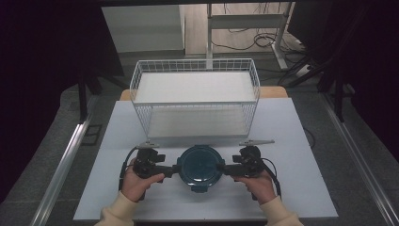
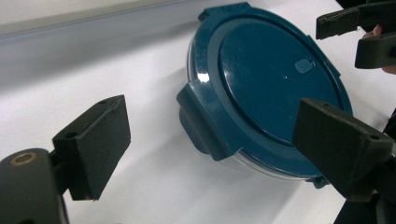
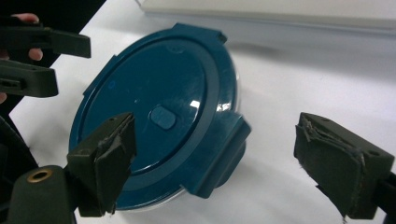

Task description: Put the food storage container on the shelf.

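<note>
My left gripper [image 1: 170,170] stands with jaws wide, bracketing the clip tab [image 2: 205,119] on its side of the round container [image 1: 200,168]; nothing is clamped yet. The container sits on the white table [image 1: 141,197] directly between both tools, just ahead of each set of jaws, with the wire basket [image 1: 195,96] beyond it. I judge the teal lid [image 2: 275,79] to be stiff, glossy plastic, likely slippery on its flat top (the clear bowl beneath looks rigid, weight unknown, contents hidden). The tabs offer the best purchase: thick, squared, protruding. My right gripper [image 1: 229,169] is likewise spread wide around the opposite tab [image 3: 223,154], not closed on it.
</note>
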`<state>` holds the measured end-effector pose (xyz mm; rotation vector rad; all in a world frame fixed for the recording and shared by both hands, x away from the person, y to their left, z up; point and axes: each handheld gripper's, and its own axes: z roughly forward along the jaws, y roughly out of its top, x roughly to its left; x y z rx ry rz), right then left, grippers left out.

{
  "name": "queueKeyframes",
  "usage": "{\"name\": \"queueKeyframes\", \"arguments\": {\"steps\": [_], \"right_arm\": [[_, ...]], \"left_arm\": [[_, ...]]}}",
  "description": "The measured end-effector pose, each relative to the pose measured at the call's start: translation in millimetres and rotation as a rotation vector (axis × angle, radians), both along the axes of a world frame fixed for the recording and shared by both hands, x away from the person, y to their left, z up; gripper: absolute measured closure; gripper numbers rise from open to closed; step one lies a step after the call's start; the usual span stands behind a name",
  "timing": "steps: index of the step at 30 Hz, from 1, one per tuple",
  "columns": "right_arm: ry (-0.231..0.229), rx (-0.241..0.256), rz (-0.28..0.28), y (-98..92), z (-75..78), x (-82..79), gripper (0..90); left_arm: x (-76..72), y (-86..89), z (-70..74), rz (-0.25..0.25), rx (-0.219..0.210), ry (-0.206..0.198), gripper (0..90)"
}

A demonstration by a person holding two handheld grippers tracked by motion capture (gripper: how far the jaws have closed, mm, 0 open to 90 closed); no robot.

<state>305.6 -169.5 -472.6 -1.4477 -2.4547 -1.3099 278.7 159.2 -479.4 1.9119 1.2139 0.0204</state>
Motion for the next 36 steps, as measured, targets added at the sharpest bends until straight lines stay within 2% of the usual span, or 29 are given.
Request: {"name": "queueKeyframes", "arguments": {"steps": [2,7,15,19,20,22,24,26,27,28,29,30,31,34,36], "right_arm": [[0.008,0.001,0.006,2.2,-2.1,-0.6,12.9],[0.029,0.019,0.009,7.3,-6.8,0.8,12.9],[0.063,0.029,0.022,16.3,-15.6,2.2,12.9],[0.075,0.032,0.016,18.8,-18.3,3.3,13.0],[0.084,0.041,0.011,20.4,-20.2,4.1,13.1],[0.094,0.044,0.011,21.0,-20.9,4.5,13.1],[0.109,0.053,0.006,23.2,-24.0,5.9,13.1],[0.124,0.059,0.004,24.7,-26.8,6.7,13.0],[0.124,0.059,0.004,24.7,-26.8,6.7,13.0],[0.159,0.091,0.000,26.0,-30.1,7.2,13.0],[0.159,0.091,0.000,26.0,-30.1,7.2,13.0],[0.192,0.114,-0.008,26.7,-33.1,7.3,12.5],[0.192,0.114,-0.008,26.7,-33.1,7.3,12.5],[0.248,0.139,-0.036,26.0,-35.4,7.2,12.6],[0.263,0.145,-0.044,25.4,-35.9,7.1,13.3]], "left_arm": [[1.0,-1.8,-0.6,-0.007,-0.015,0.003,11.6],[5.1,-6.0,-3.3,-0.009,-0.019,0.012,12.8],[17.5,-11.4,-14.0,-0.019,-0.074,0.081,13.9],[20.0,-14.7,-17.2,-0.030,-0.083,0.097,14.0],[21.9,-16.5,-19.8,-0.035,-0.091,0.118,14.1],[22.6,-17.6,-21.4,-0.034,-0.096,0.124,14.1],[24.7,-19.2,-25.1,-0.048,-0.101,0.149,14.1],[25.1,-20.4,-28.6,-0.048,-0.134,0.174,14.9],[25.1,-20.4,-28.6,-0.048,-0.134,0.174,15.0],[25.6,-21.2,-30.9,-0.061,-0.147,0.194,15.0],[25.6,-22.8,-32.7,-0.062,-0.151,0.210,15.0],[25.8,-23.2,-34.6,-0.063,-0.172,0.226,15.5],[25.8,-23.2,-34.6,-0.063,-0.172,0.226,15.6],[25.9,-21.2,-35.0,-0.058,-0.184,0.245,17.1],[26.2,-20.9,-34.9,-0.051,-0.187,0.254,17.8]]}}
